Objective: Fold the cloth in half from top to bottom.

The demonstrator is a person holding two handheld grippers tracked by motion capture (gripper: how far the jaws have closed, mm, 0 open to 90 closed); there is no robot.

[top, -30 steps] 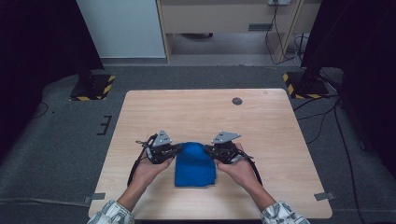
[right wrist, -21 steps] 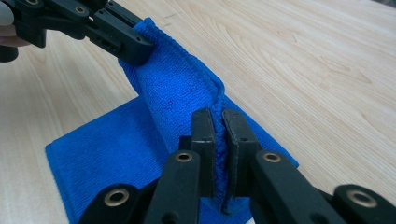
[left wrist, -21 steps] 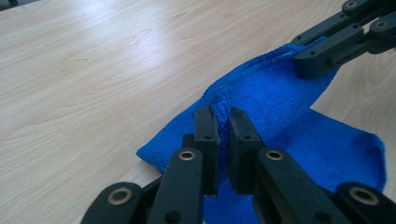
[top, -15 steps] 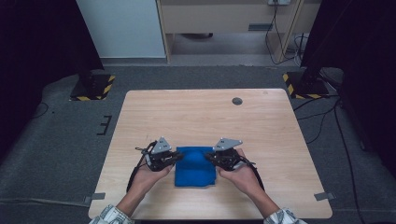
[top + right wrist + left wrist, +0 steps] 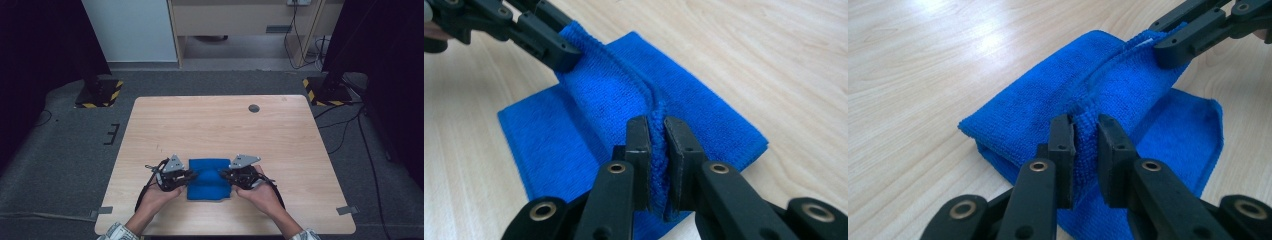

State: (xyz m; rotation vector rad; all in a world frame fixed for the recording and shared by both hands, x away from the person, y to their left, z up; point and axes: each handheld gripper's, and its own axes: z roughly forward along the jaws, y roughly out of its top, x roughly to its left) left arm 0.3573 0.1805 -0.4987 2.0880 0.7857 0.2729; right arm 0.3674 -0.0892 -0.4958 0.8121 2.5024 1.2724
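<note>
High view: blue cloth (image 5: 209, 178) lies folded on worktop (image 5: 220, 125) near the person. Left tongs (image 5: 1085, 131) & right tongs (image 5: 658, 129) each pinch its top edge, jaws just loosening. Fold nearly done; letting go is left.

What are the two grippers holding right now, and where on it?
Both hold the blue cloth by its folded-over hemmed edge: the left gripper at one end, the right gripper at the other.

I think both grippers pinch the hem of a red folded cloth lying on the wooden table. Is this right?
Not quite: the cloth is blue, not red, as the left gripper view shows. Both the left gripper and the right gripper do pinch its hem, and it lies folded on the wooden table.
</note>
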